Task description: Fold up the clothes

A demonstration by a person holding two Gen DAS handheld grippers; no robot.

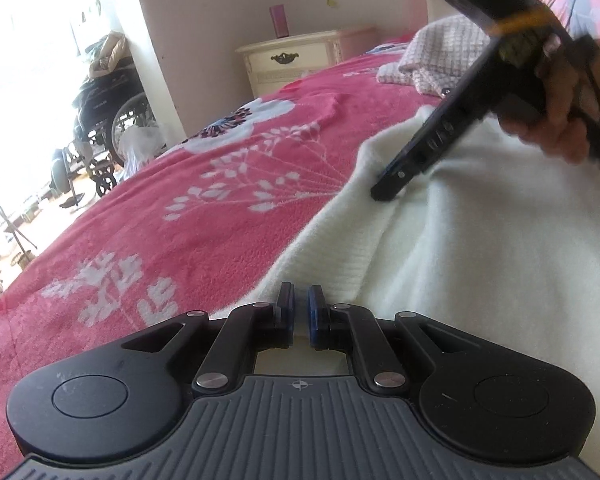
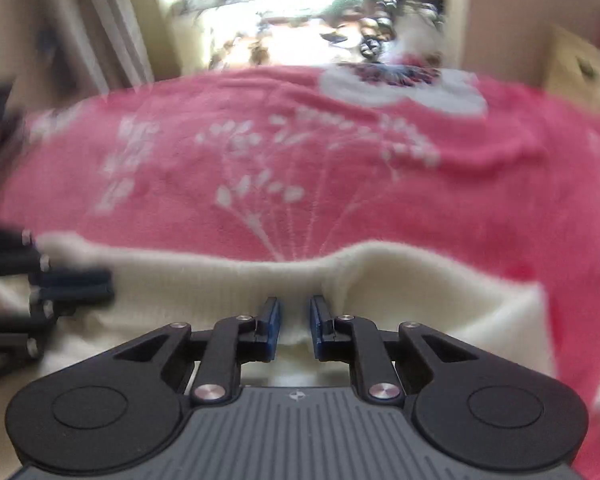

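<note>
We are working a cream knit garment (image 1: pixel 480 240) lying on a bed under a pink floral blanket (image 1: pixel 228 208). Our left gripper (image 1: pixel 301 308) is pinching the garment's ribbed edge, fingers nearly together on the fabric. Our right gripper (image 2: pixel 294 318) is gripping a raised fold of the same cream knit, its view blurred. A checked cloth (image 1: pixel 440 52) is lying farther up the bed.

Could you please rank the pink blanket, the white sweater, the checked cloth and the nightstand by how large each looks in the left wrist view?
1. pink blanket
2. white sweater
3. and 4. nightstand and checked cloth: they look alike, so unranked; both lie far from the camera.
</note>
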